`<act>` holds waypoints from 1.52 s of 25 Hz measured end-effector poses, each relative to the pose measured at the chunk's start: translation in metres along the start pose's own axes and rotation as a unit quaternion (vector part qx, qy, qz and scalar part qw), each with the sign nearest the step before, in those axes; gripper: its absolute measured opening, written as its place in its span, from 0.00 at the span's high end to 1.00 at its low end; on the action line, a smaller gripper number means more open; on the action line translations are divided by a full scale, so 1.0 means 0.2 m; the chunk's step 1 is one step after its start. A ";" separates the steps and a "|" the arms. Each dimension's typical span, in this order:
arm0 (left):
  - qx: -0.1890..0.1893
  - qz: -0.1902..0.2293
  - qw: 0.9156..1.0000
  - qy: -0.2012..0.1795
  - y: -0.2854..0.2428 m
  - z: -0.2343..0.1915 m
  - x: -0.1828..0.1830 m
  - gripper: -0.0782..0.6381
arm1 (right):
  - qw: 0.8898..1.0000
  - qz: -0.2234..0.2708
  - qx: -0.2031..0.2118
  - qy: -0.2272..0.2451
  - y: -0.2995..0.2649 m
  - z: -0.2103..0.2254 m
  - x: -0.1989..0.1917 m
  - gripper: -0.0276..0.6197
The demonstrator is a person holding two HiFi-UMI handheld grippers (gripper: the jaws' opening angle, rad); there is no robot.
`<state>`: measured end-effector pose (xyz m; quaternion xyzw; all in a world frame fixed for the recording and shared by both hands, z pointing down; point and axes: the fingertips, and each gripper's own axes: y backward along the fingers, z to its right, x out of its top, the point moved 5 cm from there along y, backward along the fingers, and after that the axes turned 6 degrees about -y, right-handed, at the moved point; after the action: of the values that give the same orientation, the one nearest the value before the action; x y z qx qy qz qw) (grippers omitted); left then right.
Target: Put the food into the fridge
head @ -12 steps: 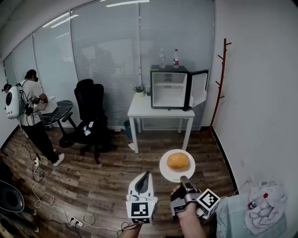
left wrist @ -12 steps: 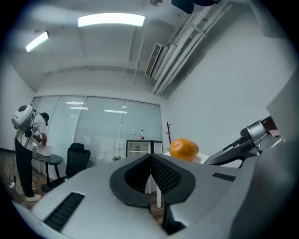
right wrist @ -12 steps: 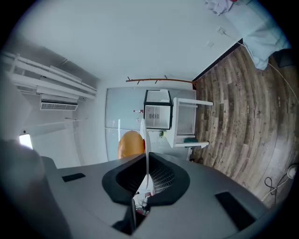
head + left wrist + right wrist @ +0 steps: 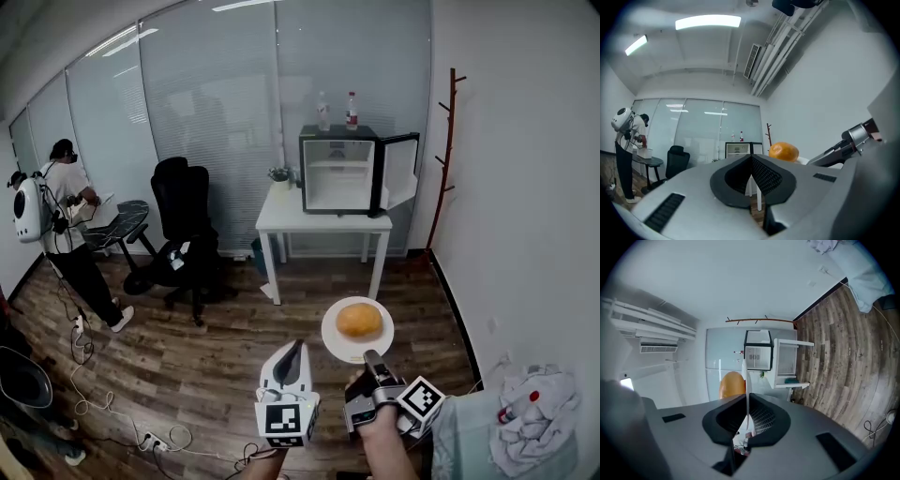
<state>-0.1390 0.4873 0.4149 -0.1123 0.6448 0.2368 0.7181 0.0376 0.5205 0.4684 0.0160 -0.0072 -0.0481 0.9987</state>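
A round orange bun (image 4: 359, 320) lies on a white plate (image 4: 335, 344) held out in the air over the wood floor. My right gripper (image 4: 371, 358) is shut on the plate's near rim. In the right gripper view the plate (image 4: 747, 376) runs edge-on between the jaws, with the bun (image 4: 731, 385) to its left. My left gripper (image 4: 295, 348) hangs just left of the plate, shut and holding nothing; its jaws (image 4: 751, 160) meet. A small black fridge (image 4: 343, 171) stands on a white table (image 4: 320, 223) across the room, with its door (image 4: 401, 174) swung open to the right.
Two bottles (image 4: 322, 112) stand on top of the fridge, and a small plant (image 4: 278, 178) beside it. At left are a black office chair (image 4: 183, 223) and a person (image 4: 64, 225) at a side table. Cables (image 4: 103, 408) trail over the floor. A coat rack (image 4: 445, 159) stands at the right wall.
Both grippers and the plate keep nearly the same place in the view. The room has shifted slightly, and the person at left has moved a little.
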 end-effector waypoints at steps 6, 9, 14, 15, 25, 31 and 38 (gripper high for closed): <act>0.006 -0.004 1.000 -0.004 -0.03 0.07 0.00 0.85 | 1.000 -0.011 0.004 -0.006 -0.01 0.01 0.07 0.90; 0.008 -0.004 1.000 -0.009 -0.06 0.06 0.00 0.85 | 1.000 -0.010 0.004 -0.008 -0.04 0.02 0.10 0.90; 0.008 -0.005 1.000 -0.005 -0.17 0.03 -0.04 0.85 | 1.000 -0.008 0.004 -0.009 -0.14 0.04 0.14 0.90; 0.005 -0.004 1.000 -0.004 -0.21 0.02 -0.06 0.85 | 1.000 -0.004 0.003 -0.009 -0.18 0.04 0.15 0.90; -0.004 0.008 1.000 0.004 -0.73 -0.24 -0.21 0.85 | 1.000 0.011 0.003 0.002 -0.74 0.07 0.22 0.90; -0.007 0.013 1.000 0.012 -1.03 -0.49 -0.26 0.85 | 1.000 0.015 0.001 0.005 -1.12 0.04 0.19 0.90; -0.017 0.018 1.000 0.015 -1.33 -0.70 -0.28 0.85 | 1.000 0.024 0.006 0.003 -1.47 0.00 0.17 0.90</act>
<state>-0.1358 0.1822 0.4122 -0.1169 0.6534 0.2589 0.7017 0.0437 0.2247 0.4596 0.0218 -0.0051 -0.0241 0.9995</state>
